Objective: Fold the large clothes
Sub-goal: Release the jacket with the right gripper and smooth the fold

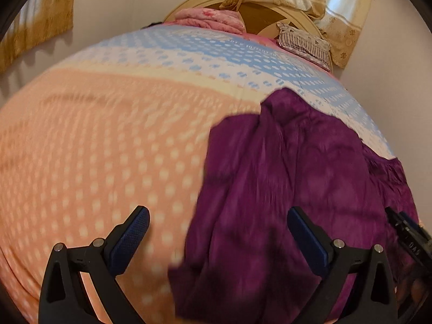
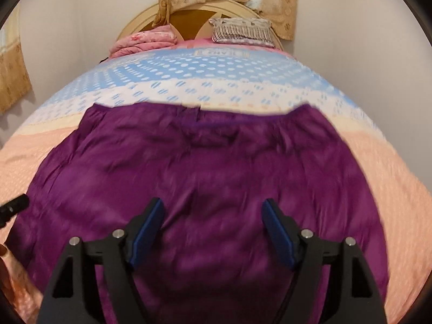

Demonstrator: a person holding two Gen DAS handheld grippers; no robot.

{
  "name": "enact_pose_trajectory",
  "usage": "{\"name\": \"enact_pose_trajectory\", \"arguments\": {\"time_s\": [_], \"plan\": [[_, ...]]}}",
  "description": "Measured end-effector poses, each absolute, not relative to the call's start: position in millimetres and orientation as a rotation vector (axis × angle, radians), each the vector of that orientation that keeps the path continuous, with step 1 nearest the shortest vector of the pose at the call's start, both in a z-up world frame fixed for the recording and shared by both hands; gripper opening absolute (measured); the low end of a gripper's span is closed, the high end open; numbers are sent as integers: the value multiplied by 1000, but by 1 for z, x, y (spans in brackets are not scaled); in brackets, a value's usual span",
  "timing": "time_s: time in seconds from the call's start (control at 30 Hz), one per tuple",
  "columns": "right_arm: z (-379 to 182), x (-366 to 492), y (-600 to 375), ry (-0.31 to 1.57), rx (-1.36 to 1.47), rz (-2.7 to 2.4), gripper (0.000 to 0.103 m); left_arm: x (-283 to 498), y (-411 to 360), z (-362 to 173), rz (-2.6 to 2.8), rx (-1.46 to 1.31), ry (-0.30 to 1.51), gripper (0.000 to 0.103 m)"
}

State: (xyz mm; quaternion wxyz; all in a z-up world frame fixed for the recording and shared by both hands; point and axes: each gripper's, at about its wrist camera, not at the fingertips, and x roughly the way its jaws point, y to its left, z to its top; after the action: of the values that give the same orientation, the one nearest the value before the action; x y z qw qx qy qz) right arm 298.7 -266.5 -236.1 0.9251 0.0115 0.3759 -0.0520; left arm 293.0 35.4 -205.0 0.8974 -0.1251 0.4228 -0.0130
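Purple garment point(image 2: 205, 167): one piece, spread on the bed point(image 2: 378, 162), its straight far edge lying toward the headboard point(image 2: 189, 13); it is seen nearly whole in the right wrist view and only at the right of the left wrist view.
Handling: the cloth is judged thin, soft and light, with shallow creases; some slipperiness is suggested by its faint sheen, so sliding and sagging are to be expected when it is lifted.
Where to take hold: the corners of the far edge or the side hems are judged best, so that one layer is pinched.
Left hand-held gripper point(image 1: 218, 232): fingers are held well apart, nothing is clamped; it hangs over the garment's left border, one finger over the bedspread.
Right hand-held gripper point(image 2: 213, 224): fingers are held apart, nothing is gripped; it is poised above the middle of the garment.
Count: one garment, two grippers, one bed, one striped pillow point(image 2: 243, 32), one pink folded blanket point(image 2: 145, 40).
Sharpness: both views are blurred.
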Motion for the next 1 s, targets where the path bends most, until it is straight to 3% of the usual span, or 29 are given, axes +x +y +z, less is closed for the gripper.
{"name": "enact_pose_trajectory", "arguments": {"time_s": [0.13,0.2,0.47,0.63,1.0], "plan": [[-256,293,-258,765,-21,-134,79,287,26,-221,-54,-280,900,101],[-263,296,-254,763,-57,-142,79,285,22,-223,-53,-273,876,95],[-257,292,-256,788,-54,-127,79,279,15,-219,-107,-242,816,23],[-247,257,-243,772,-82,-133,85,272,20,-211,-137,-263,798,17],[-274,260,-243,791,-106,-155,87,263,23,-206,-172,-318,770,11]]}}
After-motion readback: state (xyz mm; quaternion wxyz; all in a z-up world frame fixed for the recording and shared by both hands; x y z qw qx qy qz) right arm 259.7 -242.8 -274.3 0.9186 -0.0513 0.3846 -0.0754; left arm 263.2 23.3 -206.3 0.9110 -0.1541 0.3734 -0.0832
